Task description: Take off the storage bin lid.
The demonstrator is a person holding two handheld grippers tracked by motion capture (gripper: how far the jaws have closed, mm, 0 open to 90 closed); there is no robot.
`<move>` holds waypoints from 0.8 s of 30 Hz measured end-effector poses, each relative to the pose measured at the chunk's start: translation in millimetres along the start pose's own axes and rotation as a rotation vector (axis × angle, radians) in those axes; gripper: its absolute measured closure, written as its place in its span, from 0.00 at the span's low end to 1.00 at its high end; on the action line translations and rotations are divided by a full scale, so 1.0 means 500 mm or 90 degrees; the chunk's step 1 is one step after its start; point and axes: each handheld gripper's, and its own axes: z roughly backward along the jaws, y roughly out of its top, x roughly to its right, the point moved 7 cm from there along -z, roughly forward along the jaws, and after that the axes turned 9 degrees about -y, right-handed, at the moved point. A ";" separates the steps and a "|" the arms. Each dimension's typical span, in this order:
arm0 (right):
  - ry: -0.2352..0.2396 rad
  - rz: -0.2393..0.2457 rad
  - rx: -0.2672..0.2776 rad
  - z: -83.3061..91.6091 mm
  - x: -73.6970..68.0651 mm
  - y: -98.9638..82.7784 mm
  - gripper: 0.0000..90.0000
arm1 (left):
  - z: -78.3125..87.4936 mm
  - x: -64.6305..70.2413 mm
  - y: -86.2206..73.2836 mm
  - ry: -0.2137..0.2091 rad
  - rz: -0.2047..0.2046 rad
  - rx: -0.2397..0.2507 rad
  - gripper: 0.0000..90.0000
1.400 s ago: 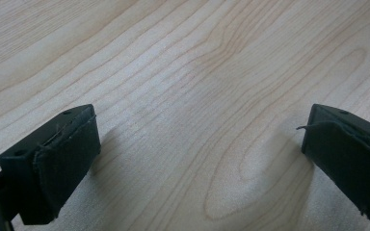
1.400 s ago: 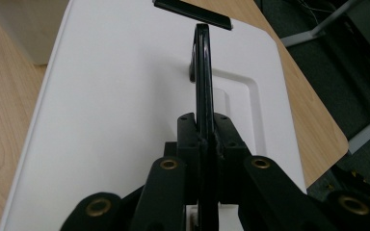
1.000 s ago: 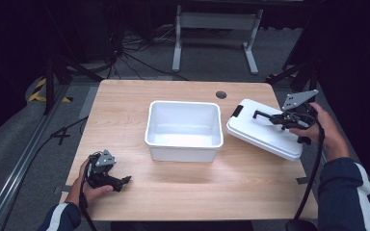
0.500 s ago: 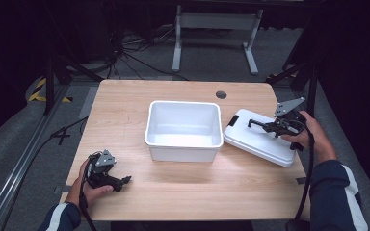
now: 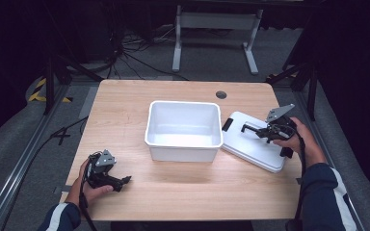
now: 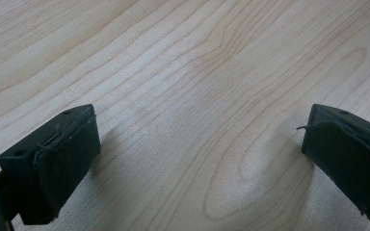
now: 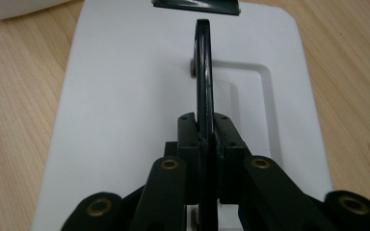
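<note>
lab/studio | black curtains [image 5: 9, 57] | floor cables [image 5: 135, 53] | metal stand [image 5: 217, 29]

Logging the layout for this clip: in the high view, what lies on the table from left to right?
Left gripper in hand → open white plastic bin → flat white plastic lid → right gripper clamped on the lid's black handle.

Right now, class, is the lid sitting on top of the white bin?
No, the lid lies flat on the table beside the open bin.
</note>
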 end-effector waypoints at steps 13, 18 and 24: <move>-0.001 -0.022 0.017 -0.016 -0.005 -0.005 0.94 | 0.000 0.000 0.000 -0.001 0.000 0.000 0.00; -0.004 -0.028 0.017 -0.016 -0.007 -0.005 0.92 | 0.000 0.000 0.000 -0.001 0.000 -0.001 0.00; -0.008 -0.038 0.021 -0.010 -0.008 -0.008 0.87 | 0.000 0.000 0.000 -0.001 0.001 0.000 0.00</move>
